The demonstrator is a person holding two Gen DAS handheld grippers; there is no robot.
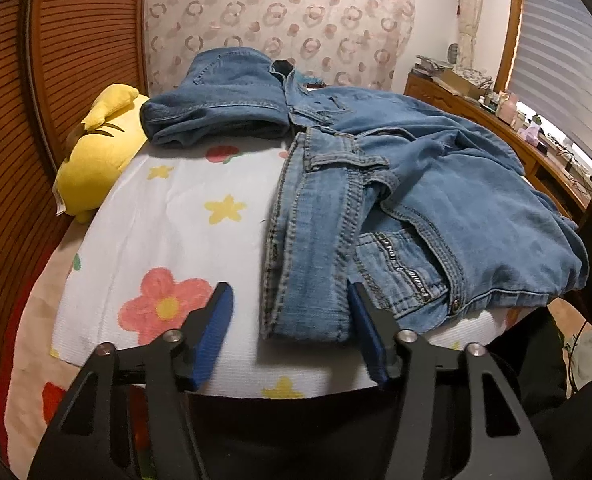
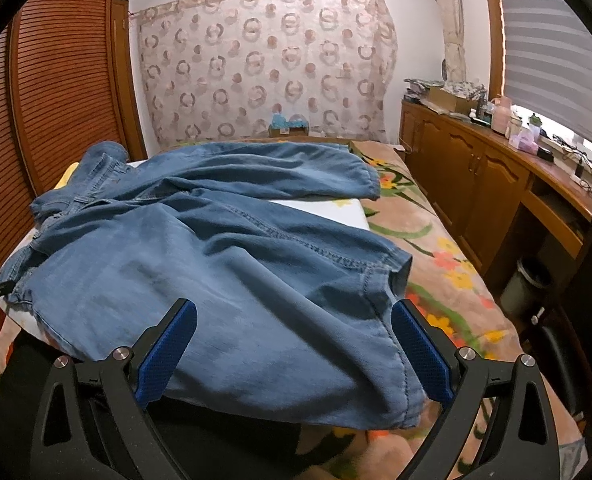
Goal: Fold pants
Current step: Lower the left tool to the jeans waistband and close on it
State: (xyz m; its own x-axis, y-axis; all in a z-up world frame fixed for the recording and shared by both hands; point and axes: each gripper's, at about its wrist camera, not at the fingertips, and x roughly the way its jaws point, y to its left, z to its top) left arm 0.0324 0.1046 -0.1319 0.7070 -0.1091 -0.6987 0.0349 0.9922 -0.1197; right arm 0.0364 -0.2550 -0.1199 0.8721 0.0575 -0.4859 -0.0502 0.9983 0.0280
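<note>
A bed (image 2: 447,264) with a flowered blanket fills the lower part of both views, and a white towel with flower prints (image 1: 168,240) lies on top of it. Behind the bed hangs a curtain with ring patterns (image 2: 264,64). A brown louvered door (image 1: 76,40) stands in the upper left of the frame, and a wooden cabinet (image 2: 475,176) runs along the right side under a window blind.

The unfolded pants (image 1: 435,184), made of blue denim, lie spread on the towel in the centre and right of the left wrist view. Their waistband, with a belt loop and a pocket, points toward the lower centre. In the right wrist view one leg reaches to the lower centre and the other leg lies behind it. A folded pair of jeans (image 1: 220,100) sits at the upper centre, just beside a yellow plush toy (image 1: 100,152) at the left.

The left gripper (image 1: 292,316) has its fingers wide apart, on both sides of the waistband end, and holds nothing. The right gripper (image 2: 296,332) is also spread wide over the leg hem, gripping nothing.
</note>
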